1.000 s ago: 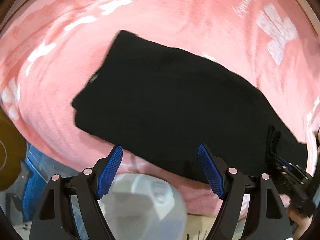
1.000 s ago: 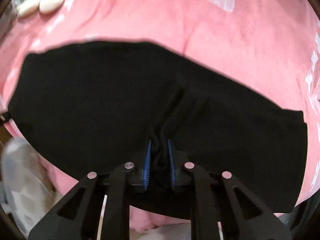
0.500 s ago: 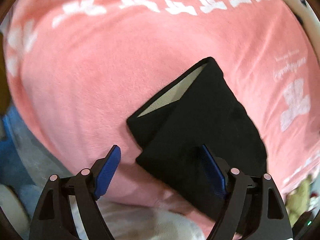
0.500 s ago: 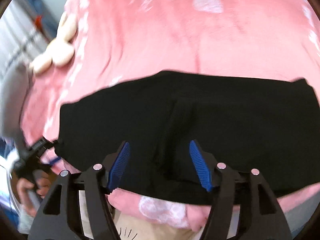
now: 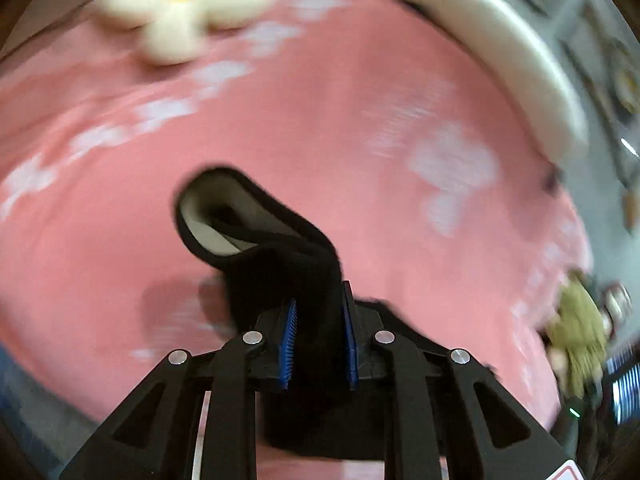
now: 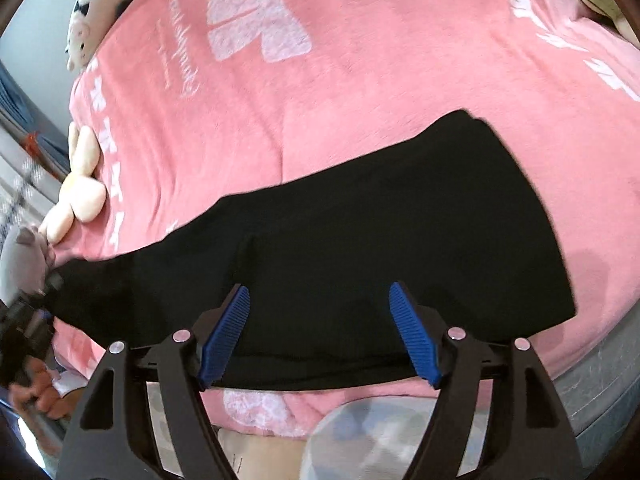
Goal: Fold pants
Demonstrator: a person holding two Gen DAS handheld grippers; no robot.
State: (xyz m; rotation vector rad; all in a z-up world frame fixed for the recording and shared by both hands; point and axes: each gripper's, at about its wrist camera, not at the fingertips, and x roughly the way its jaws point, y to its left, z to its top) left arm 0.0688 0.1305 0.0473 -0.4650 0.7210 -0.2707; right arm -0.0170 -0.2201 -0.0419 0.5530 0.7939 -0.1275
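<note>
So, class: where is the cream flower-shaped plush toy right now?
In the left wrist view, the cream flower-shaped plush toy lies upper left on the pink blanket, beyond the black pants.

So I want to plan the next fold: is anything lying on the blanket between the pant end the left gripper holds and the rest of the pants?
Nothing visible does: the left gripper pinches the black fabric pants, and only bare pink fleece blanket surrounds them.

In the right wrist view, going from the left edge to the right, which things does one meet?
left gripper on the pants' end → cream plush toy → black pants → bare pink blanket.
</note>
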